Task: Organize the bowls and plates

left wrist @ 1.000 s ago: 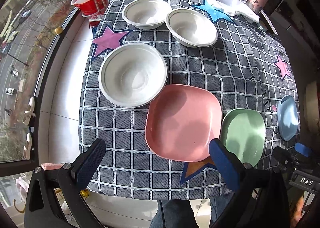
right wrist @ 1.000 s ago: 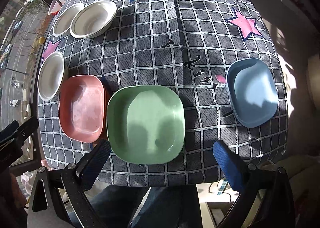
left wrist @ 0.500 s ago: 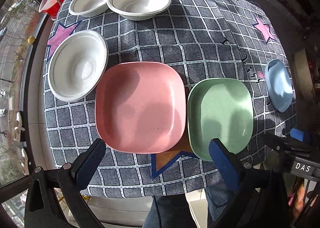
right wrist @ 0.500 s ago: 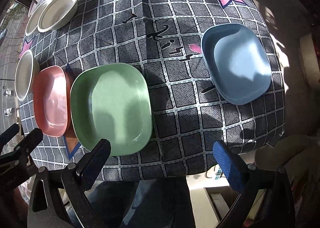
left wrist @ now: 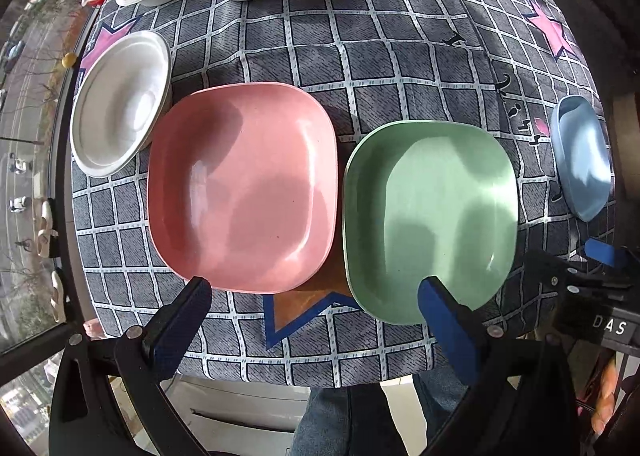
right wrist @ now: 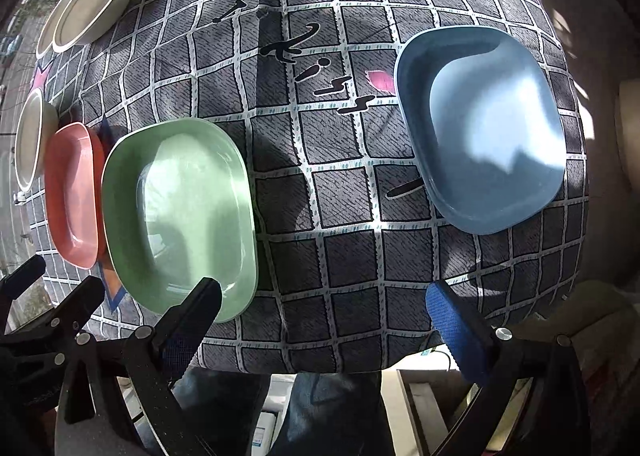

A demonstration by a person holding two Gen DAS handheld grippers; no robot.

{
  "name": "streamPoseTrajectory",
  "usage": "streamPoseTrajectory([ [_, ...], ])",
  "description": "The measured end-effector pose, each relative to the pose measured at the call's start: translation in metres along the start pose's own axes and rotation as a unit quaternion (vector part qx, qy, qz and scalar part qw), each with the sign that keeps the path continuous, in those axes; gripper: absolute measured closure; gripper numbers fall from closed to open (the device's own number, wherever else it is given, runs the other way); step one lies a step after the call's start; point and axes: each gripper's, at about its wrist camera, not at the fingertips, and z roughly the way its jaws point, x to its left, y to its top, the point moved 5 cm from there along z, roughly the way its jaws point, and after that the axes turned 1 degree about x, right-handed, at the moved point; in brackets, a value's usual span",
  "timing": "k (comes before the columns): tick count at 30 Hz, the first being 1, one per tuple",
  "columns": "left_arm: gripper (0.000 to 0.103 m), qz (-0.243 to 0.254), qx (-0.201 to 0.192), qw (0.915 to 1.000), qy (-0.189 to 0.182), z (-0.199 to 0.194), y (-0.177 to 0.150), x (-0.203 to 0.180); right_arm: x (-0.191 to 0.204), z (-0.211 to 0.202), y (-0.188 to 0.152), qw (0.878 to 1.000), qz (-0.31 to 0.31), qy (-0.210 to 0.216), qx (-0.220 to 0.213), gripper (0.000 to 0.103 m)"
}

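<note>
Sunlight falls across a table under a grey checked star-print tablecloth (left wrist: 400, 39) beside a street-facing window (left wrist: 28, 103).

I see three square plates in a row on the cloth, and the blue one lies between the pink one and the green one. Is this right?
Not quite. The green plate lies in the middle, between the pink plate and the blue plate. The blue one is at the end of the row, apart from the others. The left wrist view shows this.

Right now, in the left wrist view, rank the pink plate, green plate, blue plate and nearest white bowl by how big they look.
1. Pink plate and green plate: about alike.
2. White bowl.
3. Blue plate: smallest, but it sits at the fisheye edge, so that is unsure.
</note>
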Motion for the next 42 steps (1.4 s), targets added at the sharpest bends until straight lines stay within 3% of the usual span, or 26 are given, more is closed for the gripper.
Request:
streamPoseTrajectory([
  [4, 0.0, -0.039, -0.032, 0.9976, 0.047, -0.006, 0.009, 0.029, 0.013, 0.008, 0.01, 0.999, -0.029, 0.015, 0.007, 0.0],
  [12, 0.0, -0.134, -0.023, 0.988, 0.072, 0.012, 0.015, 0.105, 0.084, -0.007, 0.059, 0.992, -0.103, 0.041, -0.053, 0.0],
  [17, 0.0, -0.158, -0.018, 0.9844, 0.075, 0.027, 0.015, 0.131, 0.141, -0.006, 0.097, 0.981, -0.164, -0.011, -0.101, 0.0],
  [22, 0.0, -0.151, -0.006, 0.9862, 0.068, 0.045, 0.012, 0.138, 0.183, 0.02, 0.109, 0.969, -0.214, -0.068, -0.106, 0.0],
  [25, 0.0, -0.144, 0.002, 0.9872, 0.069, 0.054, 0.005, 0.142, 0.218, 0.031, 0.093, 0.961, -0.249, -0.075, -0.097, 0.0],
  [31, 0.0, -0.137, 0.012, 0.9882, 0.067, 0.065, -0.016, 0.161, 0.266, 0.056, 0.053, 0.951, -0.295, -0.048, -0.075, 0.0],
  [34, 0.0, -0.131, 0.012, 0.9882, 0.078, 0.065, -0.028, 0.168, 0.284, 0.059, 0.025, 0.951, -0.302, -0.026, -0.064, 0.0],
  [42, 0.0, -0.14, 0.039, 0.9847, 0.096, 0.071, -0.075, 0.198, 0.388, 0.108, -0.061, 0.934, -0.354, 0.033, -0.042, 0.0],
])
